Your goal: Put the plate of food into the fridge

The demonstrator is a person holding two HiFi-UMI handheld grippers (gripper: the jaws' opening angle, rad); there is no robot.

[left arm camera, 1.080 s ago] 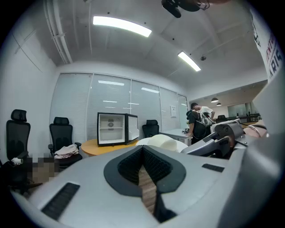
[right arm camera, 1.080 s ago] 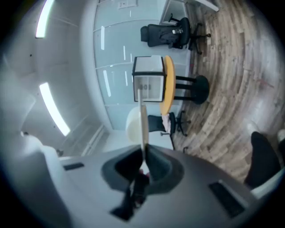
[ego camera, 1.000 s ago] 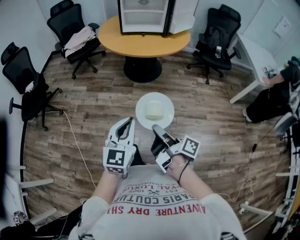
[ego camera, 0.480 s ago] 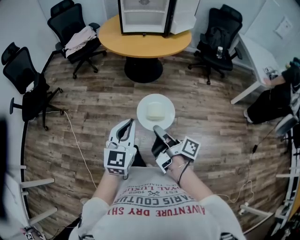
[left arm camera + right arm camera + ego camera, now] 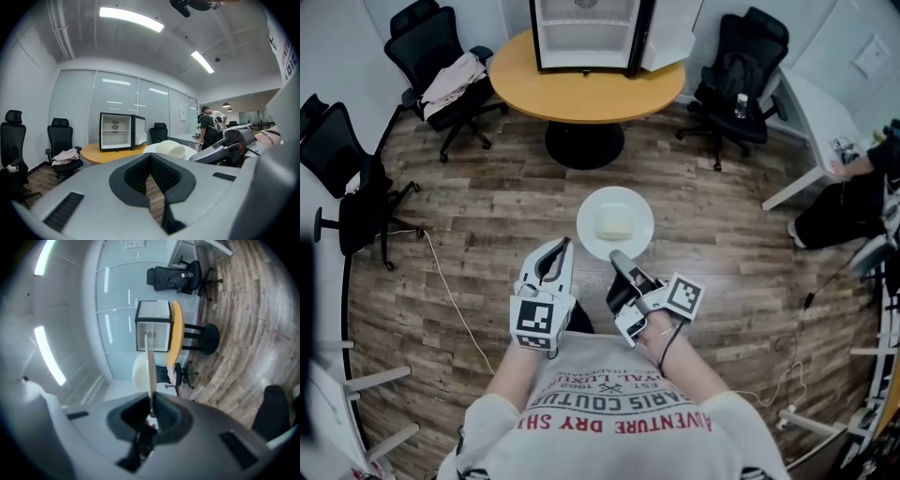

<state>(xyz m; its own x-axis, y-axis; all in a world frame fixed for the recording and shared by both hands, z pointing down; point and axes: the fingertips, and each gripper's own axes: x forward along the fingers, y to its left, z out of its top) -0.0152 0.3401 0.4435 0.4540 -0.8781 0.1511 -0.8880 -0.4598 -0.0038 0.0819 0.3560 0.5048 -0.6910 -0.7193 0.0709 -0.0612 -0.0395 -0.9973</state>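
Note:
A white plate point(image 5: 592, 208) carries a pale block of food point(image 5: 614, 223) and hangs level over the wood floor in front of me. My right gripper point(image 5: 618, 257) is shut on the plate's near rim; in the right gripper view the plate point(image 5: 150, 363) shows edge-on between the pads. To the plate's left, my left gripper point(image 5: 561, 246) is shut with nothing in it. A small fridge point(image 5: 584, 33) stands on the round orange table point(image 5: 581, 92) ahead, its door point(image 5: 667, 36) swung open to the right and its white inside showing.
Black office chairs stand at the left point(image 5: 342, 178), at the back left with clothes on it point(image 5: 441, 70), and at the back right point(image 5: 739, 80). A person point(image 5: 853, 192) sits by a white desk point(image 5: 811, 117) at the right. A cable point(image 5: 450, 291) trails across the floor.
The view has shifted slightly toward the table and fridge, with the left chairs sliding outward. The plate stays in the right gripper; both grippers keep their pose.

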